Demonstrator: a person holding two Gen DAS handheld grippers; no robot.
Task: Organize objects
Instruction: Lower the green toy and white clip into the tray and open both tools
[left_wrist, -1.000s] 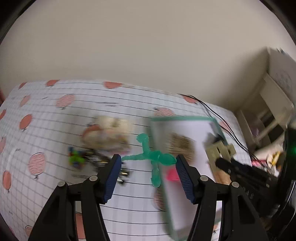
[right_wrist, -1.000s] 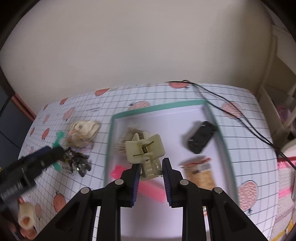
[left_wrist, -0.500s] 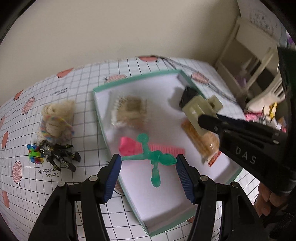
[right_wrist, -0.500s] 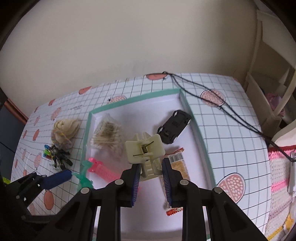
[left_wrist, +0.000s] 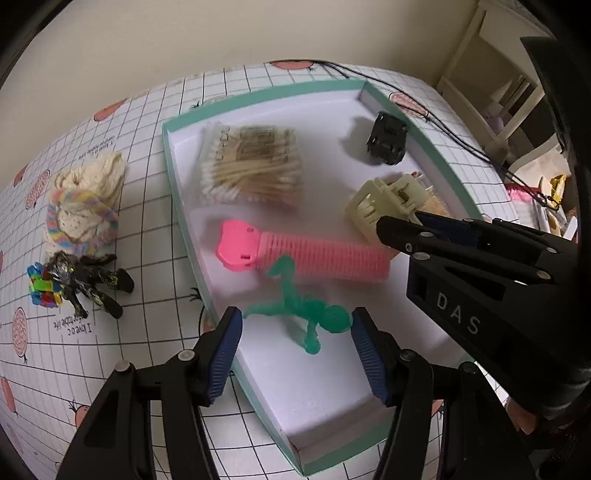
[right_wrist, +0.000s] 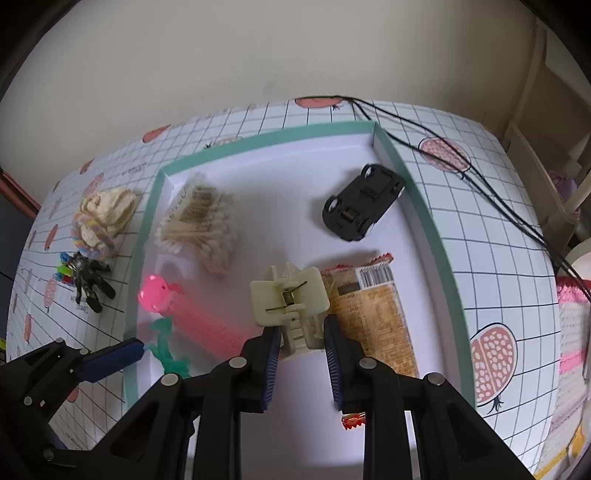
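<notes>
A teal-rimmed white tray (left_wrist: 258, 98) lies on the grid-patterned tablecloth. My left gripper (left_wrist: 295, 325) hangs over the tray's near left part, shut on a translucent green toy figure (left_wrist: 303, 310) that spans both pads. My right gripper (right_wrist: 299, 332) is over the tray's middle, shut on a cream claw hair clip (right_wrist: 288, 299). The left wrist view shows the clip (left_wrist: 380, 203) from the side. In the tray lie a pack of cotton swabs (left_wrist: 251, 166), a pink ribbed stick (left_wrist: 306, 253), a black toy car (right_wrist: 364, 201) and a snack packet (right_wrist: 373, 306).
Left of the tray, on the cloth, sit a cream knit piece with a rainbow band (left_wrist: 85, 199) and a black figure with a colourful block (left_wrist: 85, 280). Black cables (right_wrist: 480, 177) run across the table's far right. A pale shelf (left_wrist: 491, 85) stands beyond the right edge.
My left gripper has swung right from the cloth to above the tray, carrying the green figure. Both grippers have come lower and closer to the tray. The clip stays held.
</notes>
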